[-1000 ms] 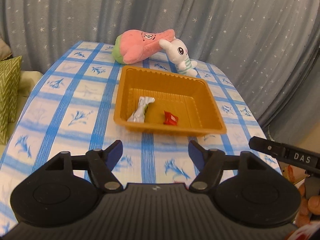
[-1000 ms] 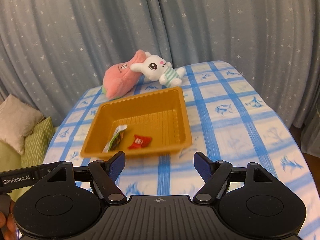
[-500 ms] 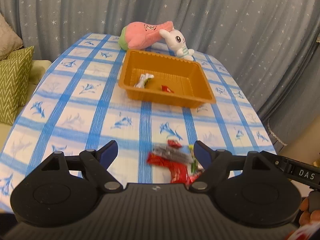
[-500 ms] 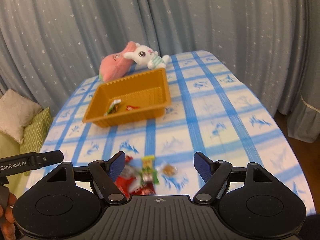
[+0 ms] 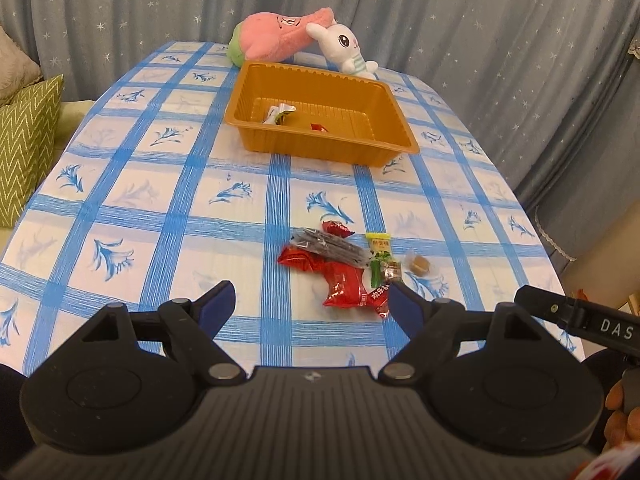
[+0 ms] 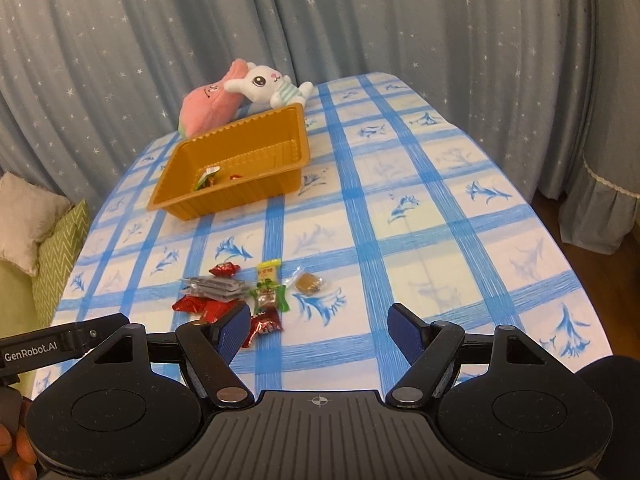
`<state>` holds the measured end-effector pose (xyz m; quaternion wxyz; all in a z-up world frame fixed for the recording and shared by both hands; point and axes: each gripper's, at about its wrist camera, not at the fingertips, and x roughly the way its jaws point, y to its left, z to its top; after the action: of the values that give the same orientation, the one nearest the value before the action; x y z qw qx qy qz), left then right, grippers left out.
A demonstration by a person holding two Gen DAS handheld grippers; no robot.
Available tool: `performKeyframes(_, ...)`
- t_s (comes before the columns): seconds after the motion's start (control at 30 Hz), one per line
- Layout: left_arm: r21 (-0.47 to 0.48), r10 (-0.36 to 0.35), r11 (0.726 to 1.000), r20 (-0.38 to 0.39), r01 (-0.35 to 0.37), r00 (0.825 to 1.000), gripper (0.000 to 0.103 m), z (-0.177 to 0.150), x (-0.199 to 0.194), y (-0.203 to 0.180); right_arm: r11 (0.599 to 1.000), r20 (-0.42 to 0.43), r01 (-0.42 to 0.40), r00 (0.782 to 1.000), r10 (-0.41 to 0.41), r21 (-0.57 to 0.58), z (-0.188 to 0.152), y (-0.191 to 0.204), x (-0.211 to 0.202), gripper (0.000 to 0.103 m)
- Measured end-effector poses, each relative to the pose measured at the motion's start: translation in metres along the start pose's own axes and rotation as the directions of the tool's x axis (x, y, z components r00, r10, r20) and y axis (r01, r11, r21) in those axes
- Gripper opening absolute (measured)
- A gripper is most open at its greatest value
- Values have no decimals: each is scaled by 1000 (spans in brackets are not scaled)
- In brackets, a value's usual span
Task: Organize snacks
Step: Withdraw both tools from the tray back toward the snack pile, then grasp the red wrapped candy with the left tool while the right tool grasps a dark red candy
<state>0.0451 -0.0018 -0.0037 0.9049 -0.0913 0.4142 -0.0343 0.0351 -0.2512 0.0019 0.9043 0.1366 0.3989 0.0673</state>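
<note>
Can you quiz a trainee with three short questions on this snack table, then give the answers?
1. True or false: the orange tray already holds wrappers.
2. Which lies farthest right in the loose pile: A the brown candy, B a red packet?
3. Does either the left gripper or the right gripper hold anything?

Key: 1 true. 2 A. 3 No, both are open and empty.

orange tray (image 6: 298, 148), snack pile (image 6: 240, 294) — near, apart
</note>
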Motion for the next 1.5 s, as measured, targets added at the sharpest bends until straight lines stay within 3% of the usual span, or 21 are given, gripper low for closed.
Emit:
performKeyframes(0.47, 21, 9, 1000, -24, -8, 1000, 80, -6, 14, -1, 1000, -22, 14, 1000, -15, -8, -7, 0, 13, 75)
performKeyframes(0.63, 45, -2, 999, -53, 4, 999, 72, -9, 28, -6, 1000, -42, 22, 999, -22, -1, -12, -5, 23, 75)
performKeyframes(1.07, 87, -14, 996, -111, 24, 994, 64, -6, 70, -16, 999, -99, 44, 994, -46, -16, -19, -13, 56, 75)
performKeyframes(1.5, 124, -47, 990, -146, 65, 988, 38, -2, 111, -27, 998, -133, 58, 989, -58, -5, -18, -21, 83, 75)
